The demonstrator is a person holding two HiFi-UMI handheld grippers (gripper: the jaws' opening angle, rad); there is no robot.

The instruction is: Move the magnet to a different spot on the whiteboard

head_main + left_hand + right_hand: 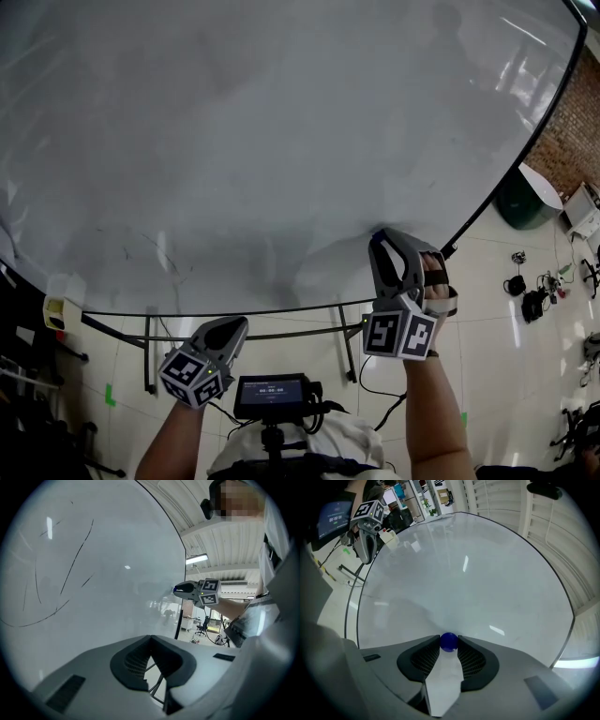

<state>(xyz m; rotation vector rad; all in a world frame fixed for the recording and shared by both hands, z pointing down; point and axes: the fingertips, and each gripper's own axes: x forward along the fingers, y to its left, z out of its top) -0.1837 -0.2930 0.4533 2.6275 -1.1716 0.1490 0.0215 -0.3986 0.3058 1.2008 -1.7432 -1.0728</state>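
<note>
A small blue ball magnet (449, 641) sits on the whiteboard (478, 573), near its lower right edge. My right gripper (449, 643) is shut on the magnet, both dark pads touching its sides. In the head view the right gripper (380, 242) points its tips at the whiteboard (281, 141), and the magnet is hidden behind them. My left gripper (234, 326) hangs below the board's bottom edge, apart from it, jaws together and holding nothing. The left gripper view shows the left gripper (150, 638) with its tips meeting, and the right gripper (180, 590) against the whiteboard (93, 597).
The board stands on a metal stand (150, 347) with a black frame. Faint pen lines (70, 569) mark its surface. A small screen (272, 394) is mounted at my chest. To the right are a brick wall (577, 122), a dark green bin (525, 202) and cables (534, 300).
</note>
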